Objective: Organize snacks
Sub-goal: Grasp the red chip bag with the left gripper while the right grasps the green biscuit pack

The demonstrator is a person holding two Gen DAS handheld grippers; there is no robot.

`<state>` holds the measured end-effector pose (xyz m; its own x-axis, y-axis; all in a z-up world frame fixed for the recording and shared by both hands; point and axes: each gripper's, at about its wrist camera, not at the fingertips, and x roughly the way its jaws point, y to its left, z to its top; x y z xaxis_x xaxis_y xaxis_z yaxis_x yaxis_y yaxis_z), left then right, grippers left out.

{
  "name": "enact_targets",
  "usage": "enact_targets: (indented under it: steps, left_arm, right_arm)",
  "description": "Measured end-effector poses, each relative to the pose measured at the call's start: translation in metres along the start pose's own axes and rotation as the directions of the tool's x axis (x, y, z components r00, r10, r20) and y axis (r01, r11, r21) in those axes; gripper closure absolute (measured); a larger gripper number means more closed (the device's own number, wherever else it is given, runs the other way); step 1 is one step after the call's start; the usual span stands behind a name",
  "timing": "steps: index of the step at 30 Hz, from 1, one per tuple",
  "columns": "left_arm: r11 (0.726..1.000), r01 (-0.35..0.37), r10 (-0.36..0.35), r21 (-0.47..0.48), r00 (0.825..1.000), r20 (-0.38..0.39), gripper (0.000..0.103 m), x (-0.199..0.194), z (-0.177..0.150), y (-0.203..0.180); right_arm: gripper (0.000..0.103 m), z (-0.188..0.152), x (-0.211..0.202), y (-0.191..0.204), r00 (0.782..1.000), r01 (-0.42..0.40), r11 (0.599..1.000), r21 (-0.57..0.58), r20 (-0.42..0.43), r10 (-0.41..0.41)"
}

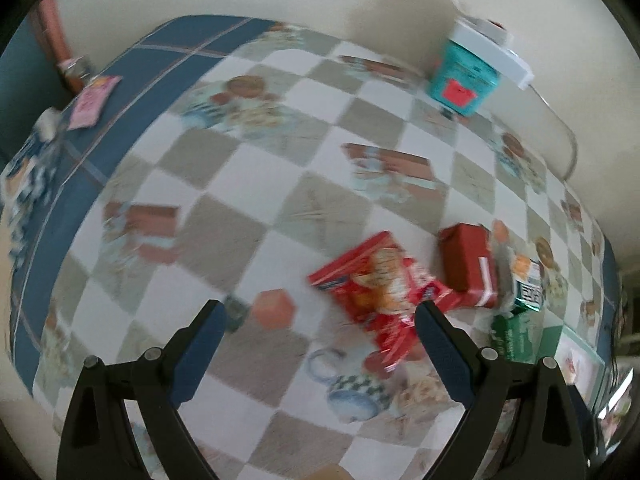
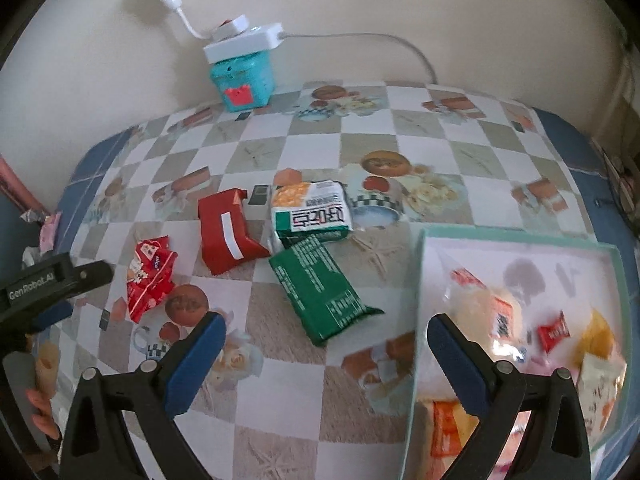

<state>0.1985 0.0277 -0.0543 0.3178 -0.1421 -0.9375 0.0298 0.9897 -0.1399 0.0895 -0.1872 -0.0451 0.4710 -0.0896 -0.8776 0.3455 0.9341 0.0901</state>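
A small red snack packet point(image 2: 150, 276) lies on the checked tablecloth, left of a dark red packet point(image 2: 228, 236), a white-and-green packet point(image 2: 312, 210) and a green packet point(image 2: 320, 288). The same red snack packet point(image 1: 380, 292) lies just ahead of my left gripper point(image 1: 320, 312), which is open and empty above the cloth. My right gripper point(image 2: 326, 328) is open and empty, with the green packet just beyond it. A pale green tray point(image 2: 520, 236) at the right holds several snacks. The left gripper's body point(image 2: 48, 284) shows at the left edge of the right wrist view.
A teal box point(image 2: 244, 80) under a white power strip point(image 2: 244, 42) stands against the back wall, its cable running right. A pink packet point(image 1: 94, 100) and a jar point(image 1: 76, 70) sit at the table's far left edge. The dark red packet point(image 1: 468, 260) and green packets point(image 1: 516, 332) lie right of my left gripper.
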Motion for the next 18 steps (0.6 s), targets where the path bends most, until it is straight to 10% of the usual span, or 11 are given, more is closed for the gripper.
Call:
enact_targets:
  steps: [18]
  left_arm:
    - [0.985, -0.013, 0.011, 0.172, 1.0, 0.013, 0.008, 0.045, 0.001, -0.045]
  right_arm:
    - [0.023, 0.024, 0.058, 0.027, 0.989, 0.044, 0.978, -0.203, -0.131, -0.071]
